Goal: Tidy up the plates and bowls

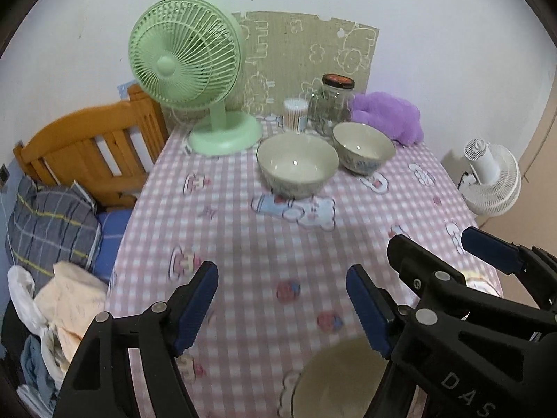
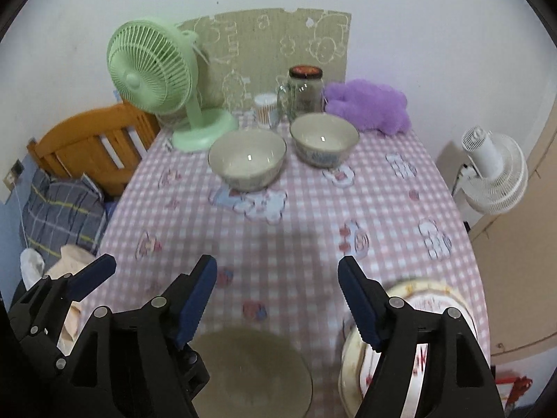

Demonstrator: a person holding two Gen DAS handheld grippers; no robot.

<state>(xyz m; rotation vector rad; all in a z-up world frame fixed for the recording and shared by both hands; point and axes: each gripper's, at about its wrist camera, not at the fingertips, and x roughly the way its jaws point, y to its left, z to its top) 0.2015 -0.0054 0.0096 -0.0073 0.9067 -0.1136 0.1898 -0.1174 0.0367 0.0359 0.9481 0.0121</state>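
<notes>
A plain white wall (image 1: 417, 0) backs the desk (image 1: 243, 244), which wears a pink checked cloth printed with cartoon figures. A beige sheet with doodled animals (image 1: 306, 52) hangs on the wall behind it. Left of the desk stands an orange wooden bed frame (image 1: 90, 146) with a blue plaid pillow (image 1: 48, 223) and heaped clothes. A white fan (image 2: 494, 177) stands at the right near a tan panel. The light is soft and even.
</notes>
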